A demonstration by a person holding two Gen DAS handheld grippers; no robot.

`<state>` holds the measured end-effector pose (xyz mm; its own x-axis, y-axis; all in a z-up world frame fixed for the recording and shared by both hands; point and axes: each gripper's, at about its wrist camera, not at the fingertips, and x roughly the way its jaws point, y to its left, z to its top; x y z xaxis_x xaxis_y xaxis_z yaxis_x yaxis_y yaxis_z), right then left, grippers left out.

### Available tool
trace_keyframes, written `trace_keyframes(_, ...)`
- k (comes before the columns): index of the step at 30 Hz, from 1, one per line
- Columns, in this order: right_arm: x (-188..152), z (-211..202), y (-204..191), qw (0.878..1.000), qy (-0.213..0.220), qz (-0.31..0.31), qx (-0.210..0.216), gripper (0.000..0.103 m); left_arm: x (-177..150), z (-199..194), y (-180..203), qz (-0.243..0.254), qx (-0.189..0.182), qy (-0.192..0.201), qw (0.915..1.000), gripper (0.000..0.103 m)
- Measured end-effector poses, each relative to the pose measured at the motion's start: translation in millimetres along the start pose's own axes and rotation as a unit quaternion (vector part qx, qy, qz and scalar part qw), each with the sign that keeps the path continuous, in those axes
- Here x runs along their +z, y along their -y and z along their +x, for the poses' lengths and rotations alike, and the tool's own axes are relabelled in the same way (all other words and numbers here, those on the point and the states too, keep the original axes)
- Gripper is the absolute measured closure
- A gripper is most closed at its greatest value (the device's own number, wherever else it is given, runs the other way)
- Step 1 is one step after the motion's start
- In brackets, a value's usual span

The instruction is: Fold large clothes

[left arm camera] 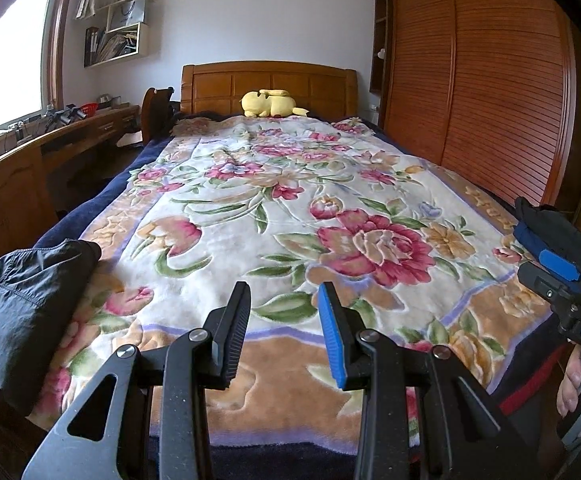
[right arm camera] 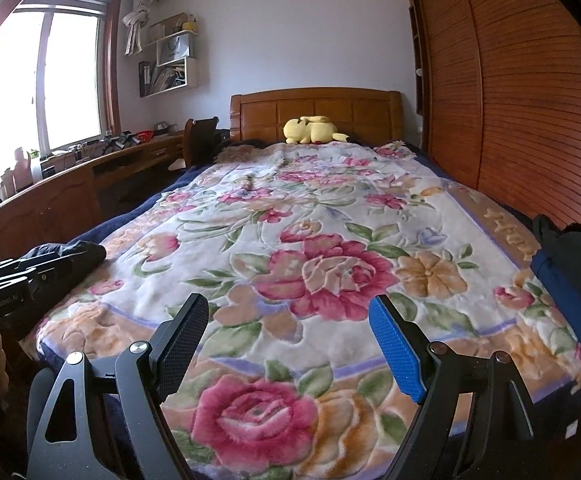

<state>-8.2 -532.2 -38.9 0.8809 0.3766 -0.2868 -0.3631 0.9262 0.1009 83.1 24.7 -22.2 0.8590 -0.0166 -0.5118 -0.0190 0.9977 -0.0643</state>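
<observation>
A black folded garment (left arm camera: pixel 30 292) lies on the bed's left edge near its foot, and its top (right arm camera: pixel 78 254) also shows in the right wrist view. A dark pile of clothes with a blue piece (right arm camera: pixel 570 272) sits at the bed's right edge; the left wrist view shows the same pile (left arm camera: pixel 558 220). My left gripper (left arm camera: pixel 284 292) hovers over the foot of the floral blanket (left arm camera: pixel 290 200), jaws partly apart with nothing between them. My right gripper (right arm camera: pixel 288 304) stands wide open over the blanket, holding nothing.
A yellow plush toy (left arm camera: pixel 270 103) rests by the wooden headboard (left arm camera: pixel 270 84). A slatted wardrobe (left arm camera: pixel 482 80) runs along the right side. A wooden desk (right arm camera: pixel 70 184) with clutter stands left under the window. A hand (left arm camera: pixel 578 384) grips the right tool's handle.
</observation>
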Motion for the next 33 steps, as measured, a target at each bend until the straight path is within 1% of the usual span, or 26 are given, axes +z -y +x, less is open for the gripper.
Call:
trace_keyframes(3,0.4,0.8,-0.3,1.000,0.000,0.001,0.001,0.019,-0.3,-1.5,0.6,0.004,0.005,0.001,1.0000,0.067)
trace_keyframes(33,1.2,1.3,1.0,1.000,0.005,0.004,0.005,0.019,-2.5,-0.6,8.6,0.003,0.000,0.001,1.0000,0.067)
